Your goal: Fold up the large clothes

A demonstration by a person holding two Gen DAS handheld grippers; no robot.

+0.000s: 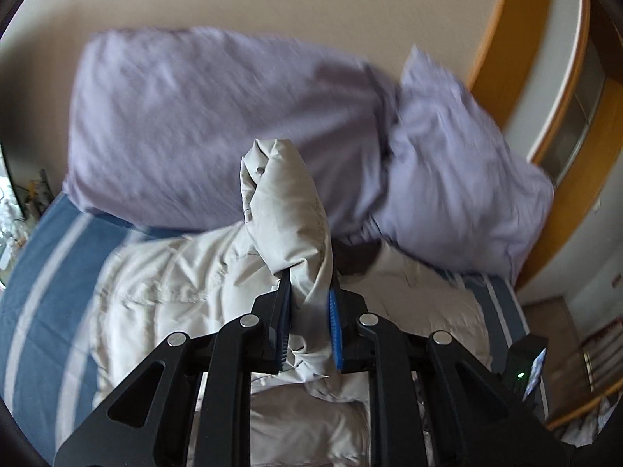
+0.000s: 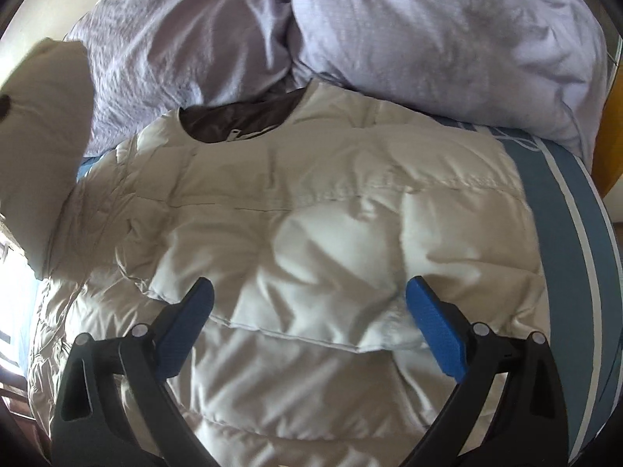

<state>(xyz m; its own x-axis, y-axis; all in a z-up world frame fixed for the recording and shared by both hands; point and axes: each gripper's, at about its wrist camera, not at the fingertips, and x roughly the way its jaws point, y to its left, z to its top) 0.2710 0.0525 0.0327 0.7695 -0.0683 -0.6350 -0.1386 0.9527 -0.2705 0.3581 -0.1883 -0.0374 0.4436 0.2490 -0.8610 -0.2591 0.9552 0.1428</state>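
A cream puffer jacket [image 2: 311, 214] lies spread on the bed, its brown-lined collar [image 2: 233, 116] toward the pillows. My left gripper [image 1: 309, 292] is shut on the jacket's sleeve [image 1: 284, 202], which stands lifted above the jacket body [image 1: 163, 284]. The same raised sleeve [image 2: 43, 136] shows at the left edge of the right wrist view. My right gripper [image 2: 309, 292] hangs open over the jacket's lower half, its blue pads [image 2: 436, 330] wide apart with nothing pinched between them.
Two lilac pillows [image 1: 218, 124] [image 2: 447, 39] lean against the beige wall at the head of the bed. A blue sheet with white stripes [image 1: 43, 272] [image 2: 576, 233] covers the mattress. A wooden frame [image 1: 506, 39] stands to the right of the bed.
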